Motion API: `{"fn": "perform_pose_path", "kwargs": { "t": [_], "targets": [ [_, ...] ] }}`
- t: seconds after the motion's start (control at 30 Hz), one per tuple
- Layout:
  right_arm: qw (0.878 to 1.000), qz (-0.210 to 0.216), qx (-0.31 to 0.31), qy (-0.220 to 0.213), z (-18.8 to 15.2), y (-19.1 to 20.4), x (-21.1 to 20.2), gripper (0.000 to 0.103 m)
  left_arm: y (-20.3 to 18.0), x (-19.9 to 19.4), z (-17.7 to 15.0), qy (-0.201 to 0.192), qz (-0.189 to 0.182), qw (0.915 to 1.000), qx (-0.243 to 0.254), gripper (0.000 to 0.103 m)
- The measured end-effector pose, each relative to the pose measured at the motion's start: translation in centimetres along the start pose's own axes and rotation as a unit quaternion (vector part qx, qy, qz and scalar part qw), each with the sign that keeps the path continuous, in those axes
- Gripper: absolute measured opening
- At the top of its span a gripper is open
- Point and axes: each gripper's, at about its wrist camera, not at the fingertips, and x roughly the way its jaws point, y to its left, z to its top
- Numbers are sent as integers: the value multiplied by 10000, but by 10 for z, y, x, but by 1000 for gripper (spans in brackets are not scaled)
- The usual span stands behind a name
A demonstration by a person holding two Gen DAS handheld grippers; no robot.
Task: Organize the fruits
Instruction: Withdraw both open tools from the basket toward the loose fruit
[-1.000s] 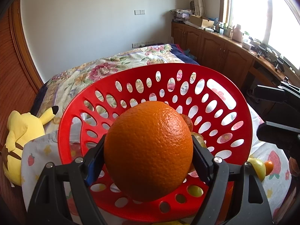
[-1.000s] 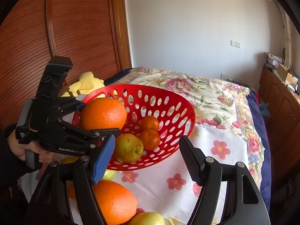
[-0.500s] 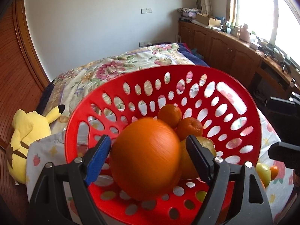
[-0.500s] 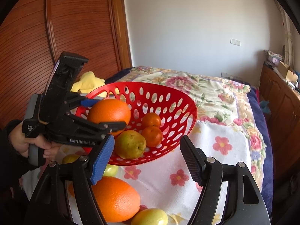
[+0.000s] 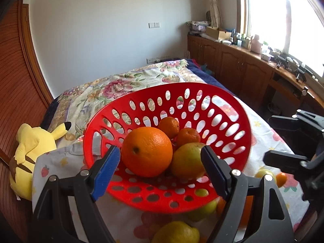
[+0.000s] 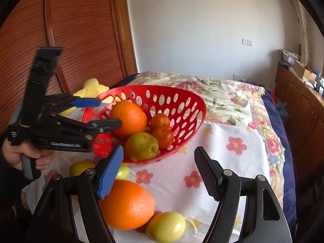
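Observation:
A red perforated basket [image 5: 232, 113] [image 6: 188, 101] stands tilted on a flowered cloth on the bed. In it lie a large orange [image 5: 147, 151] [image 6: 128, 118], two small tangerines [image 5: 169, 124] [image 6: 161, 121] and a yellow-green pear [image 5: 187, 161] [image 6: 141, 146]. My left gripper [image 5: 160, 172] [image 6: 101, 111] is open and empty at the basket's near rim, just short of the large orange. My right gripper [image 6: 159, 174] is open and empty, above the cloth in front of the basket. Another large orange [image 6: 127, 204] and a lemon [image 6: 166, 225] lie loose just below it.
More loose lemons [image 6: 82, 168] lie left of the basket; a lemon [image 5: 176, 232] and a small tangerine [image 5: 281, 179] show in the left wrist view. A yellow plush toy [image 5: 30, 154] lies at the bed's left. Wooden cabinets [image 5: 232, 66] run along the right wall.
My left gripper opened and let the large orange drop into the basket, then drew back a little. The right gripper stayed open and hardly moved.

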Motion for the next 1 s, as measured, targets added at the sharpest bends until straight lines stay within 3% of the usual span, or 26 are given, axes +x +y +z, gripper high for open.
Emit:
{"fn": "perform_pose_path", "kwargs": {
  "t": [0.53, 1.0],
  "targets": [
    [9980, -398, 467, -135, -46, 8, -41, 75, -7, -71, -63, -653, -48, 9978, -92, 82],
    [9950, -642, 764, 33, -97, 1, -56, 74, -5, -70, -129, -772, 47, 9966, -295, 82]
  ]
}}
